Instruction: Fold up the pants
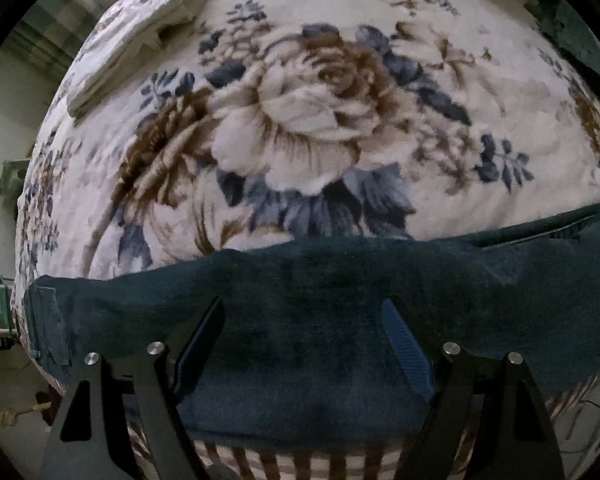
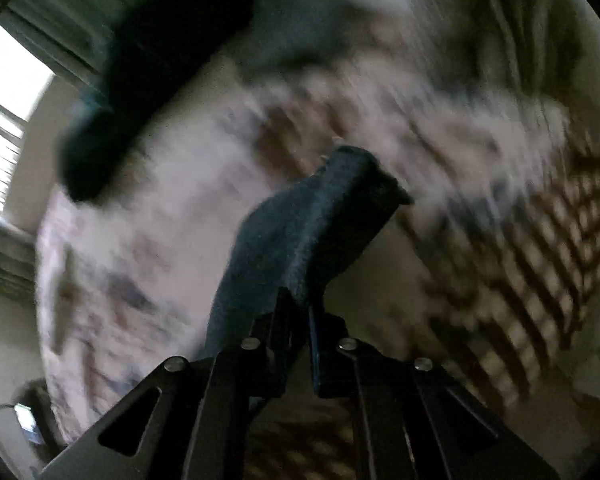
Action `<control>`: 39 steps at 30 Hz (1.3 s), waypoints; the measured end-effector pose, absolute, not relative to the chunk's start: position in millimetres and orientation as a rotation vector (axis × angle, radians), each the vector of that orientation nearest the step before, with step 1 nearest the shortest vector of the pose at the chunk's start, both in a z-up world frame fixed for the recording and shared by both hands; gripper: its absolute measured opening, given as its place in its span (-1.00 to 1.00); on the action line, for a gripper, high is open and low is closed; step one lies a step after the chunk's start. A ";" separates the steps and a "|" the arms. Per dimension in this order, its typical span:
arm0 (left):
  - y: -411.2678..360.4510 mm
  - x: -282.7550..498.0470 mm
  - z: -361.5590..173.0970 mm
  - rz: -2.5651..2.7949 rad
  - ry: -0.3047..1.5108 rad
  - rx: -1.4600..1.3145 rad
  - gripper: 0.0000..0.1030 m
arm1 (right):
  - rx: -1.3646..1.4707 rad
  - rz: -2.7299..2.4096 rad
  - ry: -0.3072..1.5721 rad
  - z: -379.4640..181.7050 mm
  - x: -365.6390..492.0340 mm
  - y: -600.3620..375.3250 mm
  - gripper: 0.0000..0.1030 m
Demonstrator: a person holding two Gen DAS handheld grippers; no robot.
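Dark teal pants (image 1: pixel 324 312) spread in a broad band across the lower half of the left wrist view, lying on a floral blanket (image 1: pixel 300 128) printed with large brown and cream roses and blue-grey leaves. Left gripper (image 1: pixel 304 320) low in the frame, jaws wide apart, blue-padded fingers (image 1: pixel 408 352) poised over the pants with nothing between them; whether the tips touch the cloth, impossible to tell. At the left end of the band, a lighter stitched hem. Upper left of that frame: a folded pale cloth (image 1: pixel 140 44) resting on the blanket, well apart from the pants. Lower edge: brown and cream stripes below the fabric. Upper right: another dark teal piece of cloth at the blanket's edge. Right wrist view heavily blurred. Right gripper (image 2: pixel 300 312) at lower centre, jaws narrow and pinched on a fold of the pants (image 2: pixel 312 232), the cloth rising from the fingertips toward mid-frame and lifted off the blanket (image 2: pixel 160 220). Upper left of this view: a dark smeared mass of cloth, too blurred to identify, with a bright window (image 2: pixel 8 92) at the far left edge.
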State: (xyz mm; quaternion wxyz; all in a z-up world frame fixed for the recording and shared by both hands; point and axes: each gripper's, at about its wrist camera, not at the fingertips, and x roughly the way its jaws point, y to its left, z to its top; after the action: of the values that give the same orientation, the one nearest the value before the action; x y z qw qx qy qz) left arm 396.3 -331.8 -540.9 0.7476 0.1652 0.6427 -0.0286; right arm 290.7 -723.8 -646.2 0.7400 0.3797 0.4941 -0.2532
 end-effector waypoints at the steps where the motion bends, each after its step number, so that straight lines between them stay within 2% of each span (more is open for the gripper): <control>1: -331.7 394.9 -542.5 -0.063 1.409 0.368 0.55 | 0.842 -0.577 1.159 -660.7 285.4 -727.4 -0.76; 3: -332.3 392.0 -543.5 -0.062 1.403 0.387 0.55 | 0.850 -0.591 1.223 -668.5 276.4 -731.4 -0.71; 5: -334.0 390.2 -545.1 -0.064 1.397 0.403 0.55 | 0.856 -0.621 1.233 -658.8 270.3 -735.7 -0.13; 8: -337.0 390.3 -546.1 -0.065 1.396 0.403 0.55 | 0.911 -0.625 1.208 -632.7 281.2 -736.5 0.08; 11: -341.1 393.0 -545.3 -0.066 1.392 0.397 0.55 | 0.917 -0.577 1.243 -626.7 322.0 -737.4 0.08; 16: -345.5 397.0 -543.4 -0.066 1.387 0.377 0.55 | 0.893 -0.655 1.396 -668.9 397.7 -750.3 0.08; 17: -345.5 397.1 -543.6 -0.066 1.389 0.373 0.55 | 0.889 -0.660 1.424 -678.1 404.1 -751.6 -0.04; 18: -345.1 397.3 -543.7 -0.066 1.391 0.369 0.55 | 0.850 -0.703 1.457 -686.5 410.3 -750.1 -0.27; 19: -344.3 397.3 -543.3 -0.066 1.391 0.365 0.55 | 0.835 -0.711 1.450 -686.7 412.0 -747.8 -0.66; 20: -343.3 397.2 -542.6 -0.067 1.391 0.361 0.55 | 0.804 -0.725 1.443 -684.0 413.5 -744.3 -0.74; 26: -331.8 399.9 -535.2 -0.055 1.363 0.339 0.55 | 0.725 -0.677 1.236 -621.2 408.6 -722.3 -0.78; 28: -327.9 403.6 -535.9 -0.044 1.366 0.330 0.55 | 0.687 -0.652 1.226 -615.4 417.7 -719.3 -0.78; 30: -325.1 406.8 -540.0 -0.034 1.382 0.319 0.55 | 0.692 -0.624 1.309 -635.8 432.6 -726.4 -0.74; 31: -324.1 407.7 -541.7 -0.030 1.389 0.316 0.55 | 0.709 -0.610 1.339 -646.9 430.5 -732.7 -0.57; 33: -322.8 407.3 -541.8 -0.029 1.396 0.312 0.55 | 0.794 -0.591 1.368 -664.1 425.7 -746.4 -0.01; 35: -322.0 404.4 -539.9 -0.037 1.393 0.306 0.55 | 0.863 -0.613 1.309 -660.0 406.1 -759.8 0.15; 39: -325.0 396.4 -545.2 -0.056 1.401 0.318 0.55 | 0.946 -0.746 1.202 -640.9 347.6 -783.1 0.16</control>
State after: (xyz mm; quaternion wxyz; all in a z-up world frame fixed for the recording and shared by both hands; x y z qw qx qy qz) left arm 396.4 -325.0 -545.2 0.7525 0.1458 0.6417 -0.0256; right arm 347.6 -783.1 -640.9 0.6594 0.4179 0.5309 -0.3297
